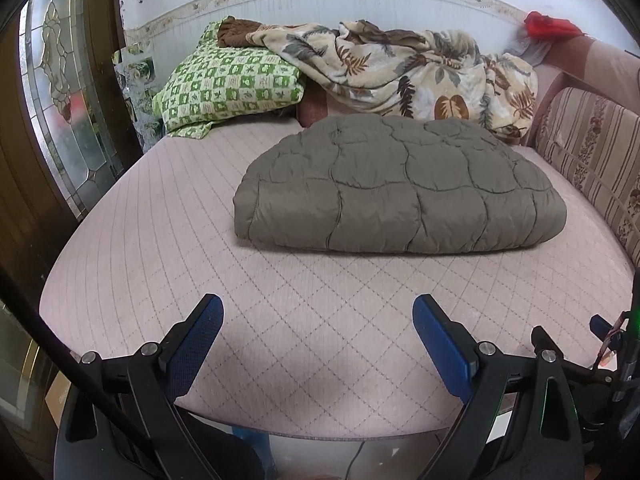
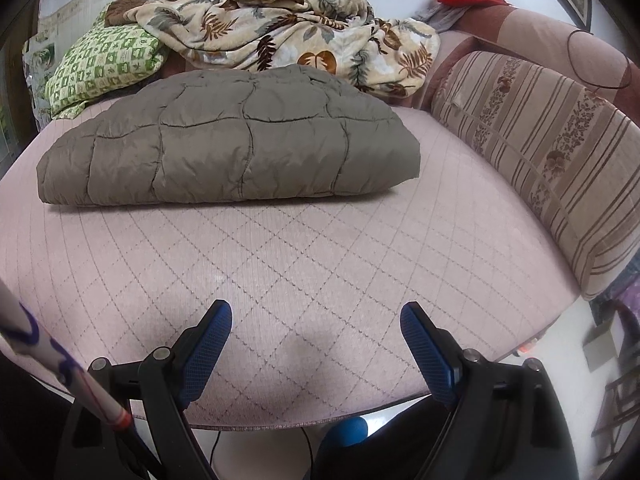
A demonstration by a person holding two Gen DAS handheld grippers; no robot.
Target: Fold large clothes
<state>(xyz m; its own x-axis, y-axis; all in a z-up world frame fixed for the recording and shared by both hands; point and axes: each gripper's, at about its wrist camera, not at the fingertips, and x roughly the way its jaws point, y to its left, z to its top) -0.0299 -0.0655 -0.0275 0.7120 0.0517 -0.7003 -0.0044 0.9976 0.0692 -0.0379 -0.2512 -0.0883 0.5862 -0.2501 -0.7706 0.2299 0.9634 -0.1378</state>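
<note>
A grey-brown quilted padded garment (image 1: 400, 184) lies folded into a thick rectangular bundle on the pink quilted mattress (image 1: 200, 240). It also shows in the right wrist view (image 2: 228, 140), left of centre. My left gripper (image 1: 318, 312) is open and empty, held above the mattress's near edge, well short of the bundle. My right gripper (image 2: 316, 316) is also open and empty above the near edge of the mattress (image 2: 320, 260), apart from the garment.
A leaf-print blanket (image 1: 404, 68) and a green checked pillow (image 1: 228, 80) are piled at the back by the wall. A striped cushion (image 2: 540, 152) lines the right side. A glass-panelled door (image 1: 64, 92) stands at left. A red cloth (image 1: 548, 26) sits at the back right.
</note>
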